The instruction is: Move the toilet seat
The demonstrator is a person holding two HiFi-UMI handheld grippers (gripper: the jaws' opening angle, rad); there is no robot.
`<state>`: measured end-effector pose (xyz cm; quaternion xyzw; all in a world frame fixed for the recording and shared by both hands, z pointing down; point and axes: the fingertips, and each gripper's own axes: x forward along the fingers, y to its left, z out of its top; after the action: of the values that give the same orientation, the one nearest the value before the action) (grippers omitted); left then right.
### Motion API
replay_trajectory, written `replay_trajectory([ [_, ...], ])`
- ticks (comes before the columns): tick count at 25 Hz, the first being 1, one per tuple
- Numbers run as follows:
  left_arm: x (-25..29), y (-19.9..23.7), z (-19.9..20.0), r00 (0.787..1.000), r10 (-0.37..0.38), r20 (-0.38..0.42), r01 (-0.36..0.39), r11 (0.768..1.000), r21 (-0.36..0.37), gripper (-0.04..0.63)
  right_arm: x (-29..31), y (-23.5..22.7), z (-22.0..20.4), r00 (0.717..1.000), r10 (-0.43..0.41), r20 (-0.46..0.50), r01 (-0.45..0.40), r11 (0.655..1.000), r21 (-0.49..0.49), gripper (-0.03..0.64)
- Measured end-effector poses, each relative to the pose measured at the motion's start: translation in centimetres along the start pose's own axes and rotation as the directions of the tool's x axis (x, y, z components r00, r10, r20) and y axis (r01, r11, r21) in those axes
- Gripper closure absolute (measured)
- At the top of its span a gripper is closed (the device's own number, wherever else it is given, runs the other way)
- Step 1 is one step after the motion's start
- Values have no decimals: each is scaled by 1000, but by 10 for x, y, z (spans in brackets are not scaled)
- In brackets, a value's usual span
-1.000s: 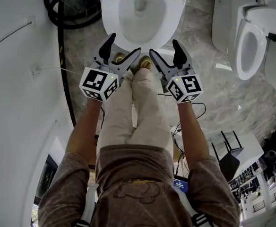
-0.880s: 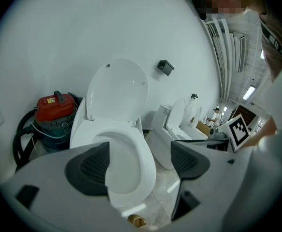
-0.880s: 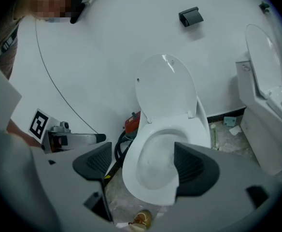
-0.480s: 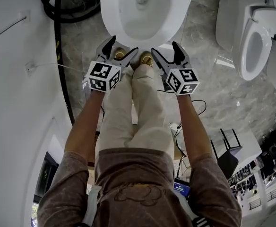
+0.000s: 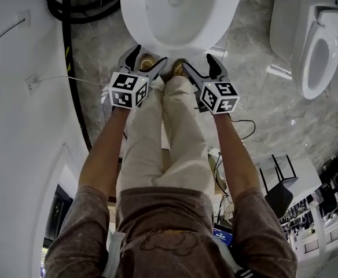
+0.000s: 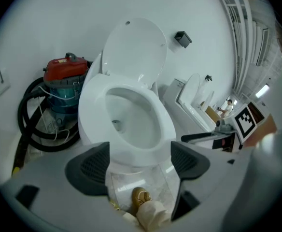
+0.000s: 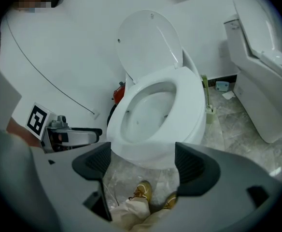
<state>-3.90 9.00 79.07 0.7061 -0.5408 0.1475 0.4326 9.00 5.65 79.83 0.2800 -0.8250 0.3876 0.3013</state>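
Glossy white oval toilet seat (image 5: 133, 22), left gripper (image 5: 150, 55) and right gripper (image 5: 198, 61) jaws spread, empty

Toilet (image 5: 135, 25) before the shoes (image 5: 177, 69), second toilet (image 5: 301, 45) right, vacuum hose (image 5: 68, 28) left

White toilet seat (image 7: 188, 105) lies flat on the bowl (image 7: 146, 112), lid (image 7: 148, 45) raised

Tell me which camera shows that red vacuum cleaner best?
The left gripper view: the vacuum cleaner shows nearly whole. The right gripper view catches only a red sliver behind the toilet; the head view, only its black hose.
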Motion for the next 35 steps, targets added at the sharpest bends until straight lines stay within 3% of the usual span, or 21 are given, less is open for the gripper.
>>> replay_trajectory([
  [9, 16, 7, -25, 999, -16, -37, 15, 1000, -25, 206, 20, -2, -21, 999, -3, -39, 3, 1000, 16, 209],
  [15, 15, 8, -27, 999, -29, -30, 29, 1000, 6, 206, 31, -3, -28, 998, 3, -59, -2, 1000, 11, 209],
  [25, 22, 10, -47, 995, -35, -93, 31, 999, -39, 206, 29, -2, -27, 997, 5, -76, -4, 1000, 21, 209],
  [35, 32, 17, -47, 995, -38, -90, 31, 997, -74, 206, 34, -8, -35, 996, -7, -84, 11, 999, 37, 216],
])
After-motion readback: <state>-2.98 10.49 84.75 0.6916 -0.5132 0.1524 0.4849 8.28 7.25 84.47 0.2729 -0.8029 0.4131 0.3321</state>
